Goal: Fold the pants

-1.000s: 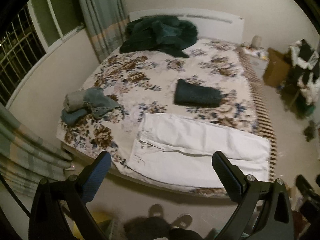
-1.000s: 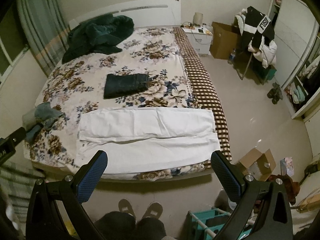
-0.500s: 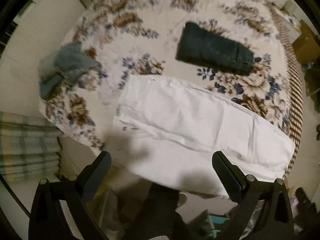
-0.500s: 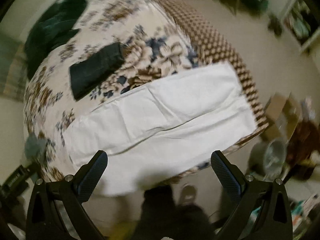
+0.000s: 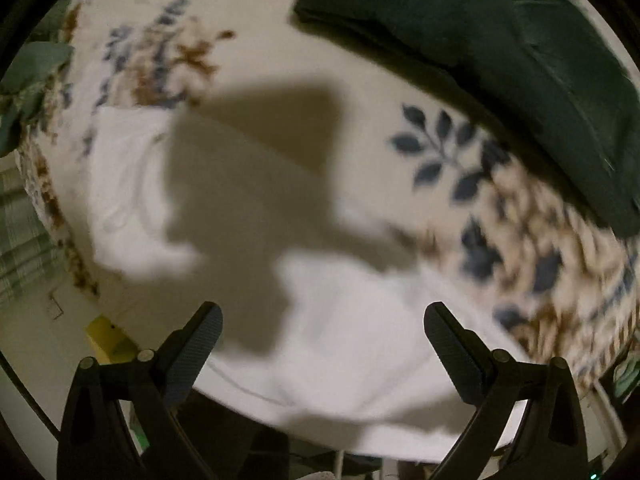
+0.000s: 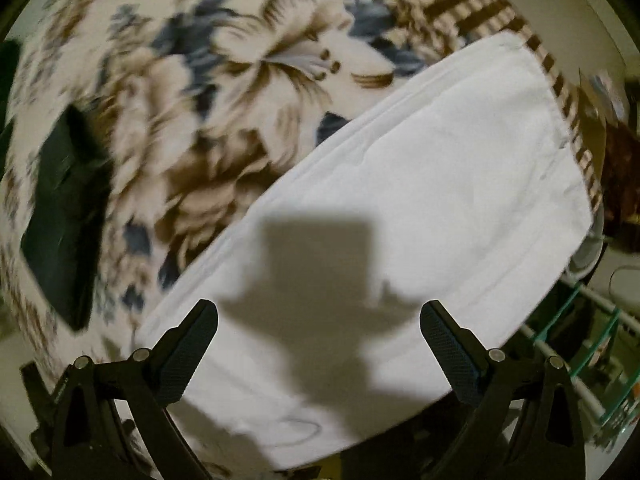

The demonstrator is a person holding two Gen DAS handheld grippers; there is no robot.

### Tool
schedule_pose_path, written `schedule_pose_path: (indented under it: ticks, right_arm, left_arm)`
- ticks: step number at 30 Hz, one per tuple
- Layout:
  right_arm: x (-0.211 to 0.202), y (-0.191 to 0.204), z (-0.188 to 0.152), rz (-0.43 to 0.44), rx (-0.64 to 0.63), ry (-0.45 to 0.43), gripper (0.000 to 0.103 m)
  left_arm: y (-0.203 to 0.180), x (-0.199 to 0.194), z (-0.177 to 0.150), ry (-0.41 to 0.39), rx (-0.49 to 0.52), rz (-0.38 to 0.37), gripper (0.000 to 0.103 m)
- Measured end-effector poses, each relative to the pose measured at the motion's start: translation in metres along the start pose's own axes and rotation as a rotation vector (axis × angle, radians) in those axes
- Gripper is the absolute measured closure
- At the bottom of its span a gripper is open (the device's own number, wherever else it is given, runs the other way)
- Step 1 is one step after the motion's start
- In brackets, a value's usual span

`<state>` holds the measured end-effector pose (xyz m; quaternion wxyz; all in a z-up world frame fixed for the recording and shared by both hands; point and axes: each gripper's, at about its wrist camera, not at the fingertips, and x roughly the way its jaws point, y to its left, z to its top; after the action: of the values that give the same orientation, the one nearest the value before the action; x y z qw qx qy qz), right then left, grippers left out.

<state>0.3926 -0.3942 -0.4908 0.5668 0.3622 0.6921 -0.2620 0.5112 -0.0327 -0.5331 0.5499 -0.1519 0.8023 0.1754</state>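
The white pants (image 6: 420, 184) are laid flat along the near edge of the bed, legs stacked lengthwise, and the hem end is seen running right up to the checked border (image 6: 452, 4) at the bed's side, so not much spare mattress is left past that end. The fabric looks like smooth, thin cotton with a stitched seam line along the far long edge and a few soft creases; in the left wrist view the pants (image 5: 360, 340) are blurred and partly covered by a blocky shadow. The left gripper (image 5: 322, 344) is held wide open above the cloth with nothing caught between its ribbed dark pads, and the right gripper (image 6: 318, 340) is spread just as wide over the pants, also gripping nothing. Farther in, a bare stretch of the fuzzy floral bedspread (image 6: 224, 92) is left between the pants and a dark folded garment (image 5: 500, 60), a flat rectangle lying well apart from the white cloth. A crumpled grey-green piece of clothing (image 5: 28, 80) is seen at the bed's left edge.
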Motion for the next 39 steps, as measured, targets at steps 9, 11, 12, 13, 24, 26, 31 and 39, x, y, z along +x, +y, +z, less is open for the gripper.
schedule_pose_path:
  ticks: [9, 11, 12, 13, 24, 26, 31, 39]
  right_arm:
    - [0.065, 0.009, 0.06, 0.023, 0.125, 0.043, 0.025]
    - [0.072, 0.01, 0.063, 0.028, 0.141, 0.059, 0.038]
    - [0.074, 0.01, 0.064, 0.032, 0.141, 0.053, 0.05]
    - [0.074, 0.01, 0.063, 0.033, 0.136, 0.047, 0.059]
    - [0.005, -0.021, 0.013, 0.165, 0.0, -0.05, 0.098]
    - [-0.008, -0.041, -0.009, 0.192, -0.033, -0.057, 0.098]
    - [-0.025, -0.101, -0.061, 0.204, -0.121, -0.071, 0.098]
    - [0.007, -0.204, -0.116, 0.139, -0.199, -0.053, 0.098]
  left_arm:
    - [0.0, 0.016, 0.021, -0.06, -0.017, -0.006, 0.078]
    - [0.007, 0.009, 0.014, -0.1, -0.014, -0.016, 0.087]
    - [0.012, 0.004, 0.01, -0.119, -0.015, -0.026, 0.091]
    - [0.018, 0.001, 0.006, -0.131, -0.018, -0.041, 0.093]
    - [0.096, -0.093, -0.118, -0.357, 0.049, -0.176, 0.095]
    - [0.123, -0.102, -0.152, -0.377, 0.046, -0.204, 0.095]
    - [0.149, -0.036, -0.223, -0.372, 0.016, -0.228, 0.096]
    - [0.178, 0.067, -0.289, -0.266, -0.035, -0.189, 0.096]
